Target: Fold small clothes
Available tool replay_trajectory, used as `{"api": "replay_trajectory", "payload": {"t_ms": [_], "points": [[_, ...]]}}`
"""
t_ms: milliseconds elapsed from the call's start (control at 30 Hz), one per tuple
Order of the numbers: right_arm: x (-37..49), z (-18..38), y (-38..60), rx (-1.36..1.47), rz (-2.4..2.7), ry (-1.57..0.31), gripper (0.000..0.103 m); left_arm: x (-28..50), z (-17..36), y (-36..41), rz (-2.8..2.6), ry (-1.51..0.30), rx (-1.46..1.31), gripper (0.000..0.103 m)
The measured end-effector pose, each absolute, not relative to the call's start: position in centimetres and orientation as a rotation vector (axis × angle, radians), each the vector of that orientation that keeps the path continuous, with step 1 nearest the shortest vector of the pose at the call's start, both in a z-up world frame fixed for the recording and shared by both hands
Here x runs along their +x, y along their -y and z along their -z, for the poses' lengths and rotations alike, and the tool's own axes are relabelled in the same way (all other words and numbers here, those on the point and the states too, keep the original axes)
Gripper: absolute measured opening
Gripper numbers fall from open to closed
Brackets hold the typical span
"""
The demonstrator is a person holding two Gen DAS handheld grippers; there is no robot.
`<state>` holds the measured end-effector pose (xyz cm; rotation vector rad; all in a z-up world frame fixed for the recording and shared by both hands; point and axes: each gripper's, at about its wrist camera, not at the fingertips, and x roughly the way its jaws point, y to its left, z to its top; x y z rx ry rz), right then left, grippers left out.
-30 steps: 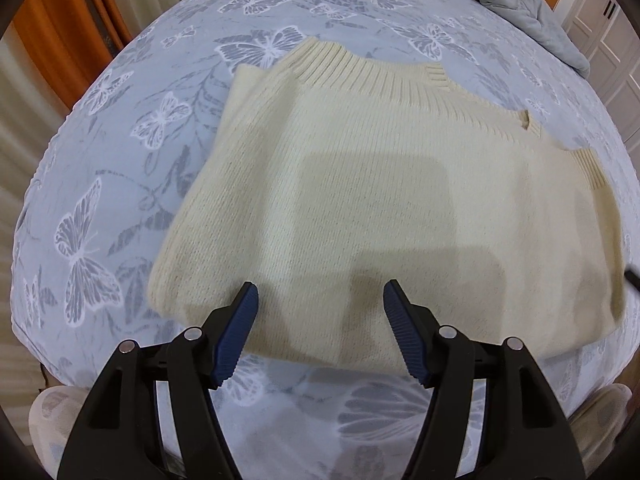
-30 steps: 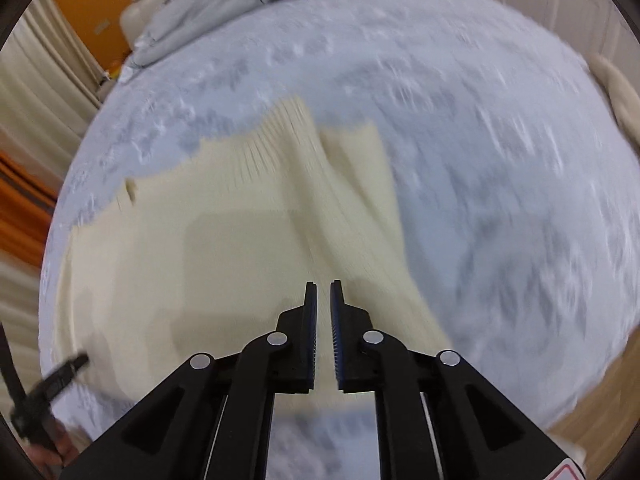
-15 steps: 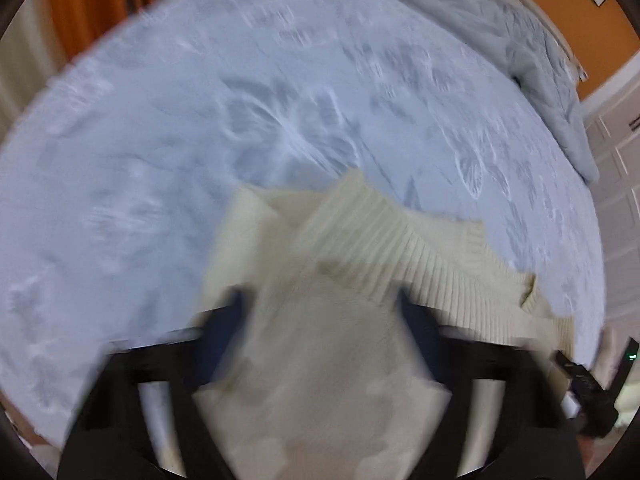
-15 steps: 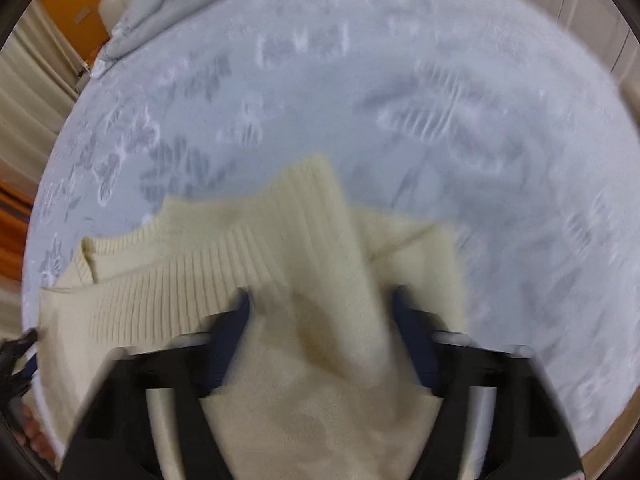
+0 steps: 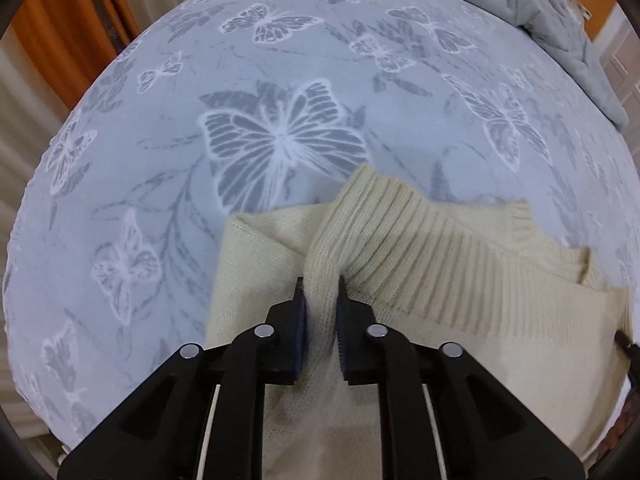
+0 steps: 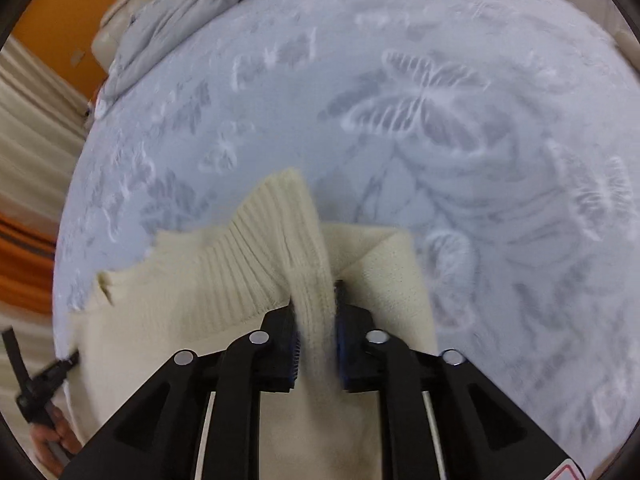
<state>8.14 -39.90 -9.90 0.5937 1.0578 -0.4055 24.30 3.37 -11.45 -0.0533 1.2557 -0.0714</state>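
A cream knit sweater point(image 5: 460, 280) lies folded on the butterfly bedspread point(image 5: 280, 120). My left gripper point(image 5: 320, 286) points steeply down at the left corner of its ribbed band. Its jaws are closing, and the pads pinch a raised fold of that band. In the right wrist view my right gripper point(image 6: 316, 292) holds the opposite corner of the sweater point(image 6: 200, 292). Those jaws are opening slightly, with a ridge of ribbed knit still pressed between the pads. The other gripper point(image 6: 40, 380), with a hand on it, shows at the lower left edge.
The pale blue bedspread point(image 6: 440, 120) stretches far beyond the sweater. A crumpled grey duvet point(image 5: 560, 20) lies at the bed's far end, also seen as the duvet point(image 6: 180, 12) in the right wrist view. Orange and cream curtains point(image 5: 60, 40) hang beside the bed.
Both grippers have travelled across the sweater to its ribbed far edge. The left jaws have gone from wide apart to pinching a corner. The right jaws spread, then shut on the other corner.
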Motion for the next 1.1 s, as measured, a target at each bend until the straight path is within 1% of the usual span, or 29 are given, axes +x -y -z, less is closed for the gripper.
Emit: {"api": "replay_trajectory", "payload": {"t_ms": [33, 67, 100, 133, 167, 200, 233, 300, 333, 367, 400, 433, 467, 500, 533, 600, 633, 667, 733, 767, 800, 833, 867, 900, 933, 967, 1000, 1067, 1100], "points": [[7.6, 8.8, 39.3, 0.558, 0.419, -1.032, 0.025, 23.6, 10.3, -3.8, 0.107, -1.224, -0.059, 0.015], [6.6, 6.8, 38.0, 0.485, 0.425, -0.986, 0.031, 22.5, 9.3, -4.5, 0.126, -1.188, -0.064, 0.019], [6.0, 5.4, 36.8, 0.44, 0.397, -0.961, 0.032, 21.7, 8.6, -5.0, 0.128, -1.165, -0.075, 0.031], [5.4, 4.6, 35.6, 0.417, 0.348, -0.954, 0.032, 20.2, 7.8, -6.1, 0.125, -1.142, -0.11, 0.039], [4.4, 4.1, 33.6, 0.4, 0.277, -0.958, 0.032, 18.5, 7.4, -7.4, 0.118, -1.126, -0.153, 0.051], [3.6, 4.1, 31.7, 0.393, 0.214, -0.974, 0.032, 16.9, 7.2, -8.6, 0.1, -1.118, -0.193, 0.055], [2.7, 4.4, 29.1, 0.388, 0.137, -1.005, 0.031, 15.7, 7.5, -9.7, 0.085, -1.117, -0.235, 0.056], [2.0, 5.2, 25.5, 0.377, 0.036, -1.041, 0.026, 13.0, 8.8, -11.7, 0.05, -1.148, -0.335, 0.062], [2.1, 5.7, 23.6, 0.367, -0.014, -1.058, 0.023, 12.0, 9.6, -12.5, 0.031, -1.168, -0.381, 0.062], [2.6, 6.2, 21.1, 0.327, -0.066, -1.074, 0.014, 11.0, 10.3, -13.3, 0.013, -1.187, -0.428, 0.062], [3.0, 6.4, 19.7, 0.289, -0.082, -1.081, 0.007, 9.9, 11.3, -14.2, -0.011, -1.209, -0.491, 0.063], [3.9, 6.6, 18.2, 0.252, -0.095, -1.086, 0.007, 9.0, 12.0, -14.7, -0.022, -1.223, -0.547, 0.063], [4.5, 6.7, 17.7, 0.25, -0.094, -1.09, 0.006, 8.5, 12.6, -15.1, -0.024, -1.231, -0.597, 0.066], [5.5, 7.0, 17.5, 0.262, -0.08, -1.099, 0.003, 8.1, 13.0, -15.2, -0.025, -1.236, -0.643, 0.068], [6.1, 7.2, 17.9, 0.281, -0.062, -1.107, 0.003, 8.1, 13.3, -15.2, -0.024, -1.244, -0.66, 0.07], [8.2, 8.7, 18.6, 0.304, -0.012, -1.162, 0.004, 8.5, 13.8, -14.8, 0.019, -1.269, -0.695, 0.08], [9.4, 10.0, 18.8, 0.311, 0.009, -1.209, 0.004, 8.7, 14.1, -14.7, 0.021, -1.279, -0.705, 0.08], [10.2, 12.0, 18.9, 0.341, 0.021, -1.275, 0.001, 8.9, 14.4, -14.6, 0.014, -1.28, -0.714, 0.082], [10.5, 13.3, 19.4, 0.379, 0.012, -1.278, 0.0, 9.3, 14.4, -14.7, -0.006, -1.268, -0.749, 0.083], [10.4, 13.3, 19.4, 0.39, 0.011, -1.278, 0.0, 9.5, 14.5, -14.7, -0.015, -1.266, -0.772, 0.083], [10.4, 13.3, 19.5, 0.401, 0.012, -1.28, 0.0, 9.8, 14.6, -14.8, -0.024, -1.265, -0.792, 0.081], [10.3, 13.3, 19.6, 0.411, 0.014, -1.28, 0.0, 10.1, 14.5, -14.7, -0.027, -1.265, -0.798, 0.076], [10.1, 13.3, 19.7, 0.416, 0.014, -1.278, 0.0, 10.2, 14.5, -14.5, -0.021, -1.261, -0.788, 0.054], [10.0, 13.3, 19.7, 0.414, 0.012, -1.275, 0.0, 10.7, 14.2, -14.0, 0.012, -1.264, -0.767, 0.04], [9.9, 13.3, 19.7, 0.41, 0.011, -1.272, 0.0, 10.7, 13.8, -14.0, 0.007, -1.26, -0.759, 0.035], [10.3, 13.4, 19.5, 0.407, 0.011, -1.27, 0.0, 10.6, 13.4, -13.9, 0.007, -1.243, -0.769, 0.025], [10.5, 13.5, 19.5, 0.405, 0.01, -1.268, 0.0, 10.3, 12.3, -13.6, 0.025, -1.211, -0.78, 0.02], [10.4, 13.6, 19.4, 0.411, 0.006, -1.264, 0.0, 10.1, 10.1, -12.4, 0.057, -1.162, -0.738, 0.012], [10.3, 13.6, 19.5, 0.418, 0.004, -1.262, 0.0, 9.8, 7.8, -10.8, 0.095, -1.115, -0.67, 0.011]]}}
